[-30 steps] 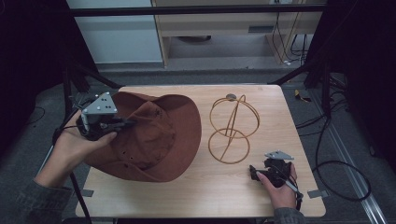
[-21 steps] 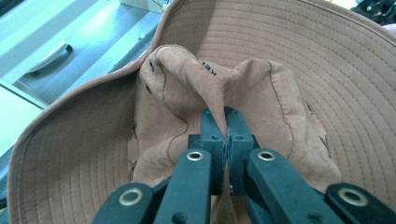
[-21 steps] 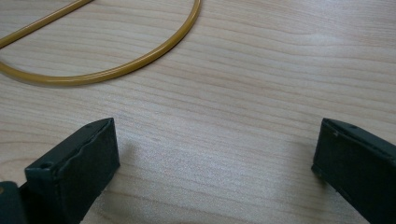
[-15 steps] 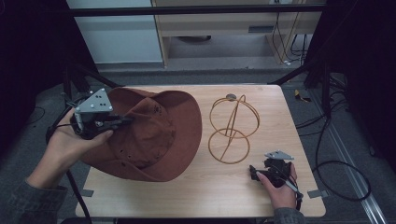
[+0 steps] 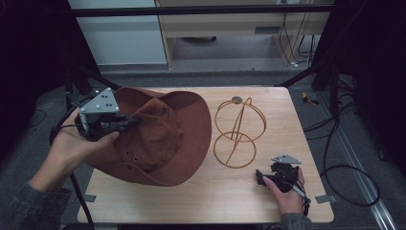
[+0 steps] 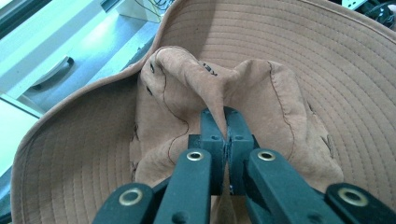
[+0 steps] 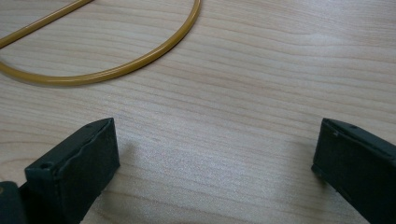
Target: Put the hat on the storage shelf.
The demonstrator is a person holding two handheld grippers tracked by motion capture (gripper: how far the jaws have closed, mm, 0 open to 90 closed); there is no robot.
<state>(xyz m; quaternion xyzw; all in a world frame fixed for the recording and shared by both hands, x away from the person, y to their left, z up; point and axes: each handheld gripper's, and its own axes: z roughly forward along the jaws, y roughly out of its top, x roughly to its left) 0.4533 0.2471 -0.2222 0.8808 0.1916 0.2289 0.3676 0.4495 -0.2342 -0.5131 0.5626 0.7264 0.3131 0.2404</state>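
While your left gripper [image 6: 226, 122] pinches a fold of the brown hat [image 5: 163, 139], its two jaws stand pressed together with the soft crown fabric squeezed between the pads. In the left gripper view that fold rises as a narrow ridge straight out of the closed jaws, and the stitched brim spreads wide behind it, so you are looking at the hat's crown from above with the brim curving up around it. From the high view, your left hand [image 5: 72, 148] sits at the left edge of the table [image 5: 201, 201], with the gripper reaching over the brim onto the crown. The hat covers the left half of the tabletop, its brim tilted and raised on the far side.

Just beside the hat, to its right, stands the gold wire hat stand [image 5: 238, 132]: a ring lying flat on the wood with upright loops rising from it. Hat and stand are close, but you cannot tell whether the brim touches the wire.

Your right gripper [image 7: 215, 158] rests low near the right front corner of the table, held in your right hand [image 5: 287, 189]. Its jaws stand wide apart over bare wood, holding nothing, with the stand's base ring curving past just ahead of them.
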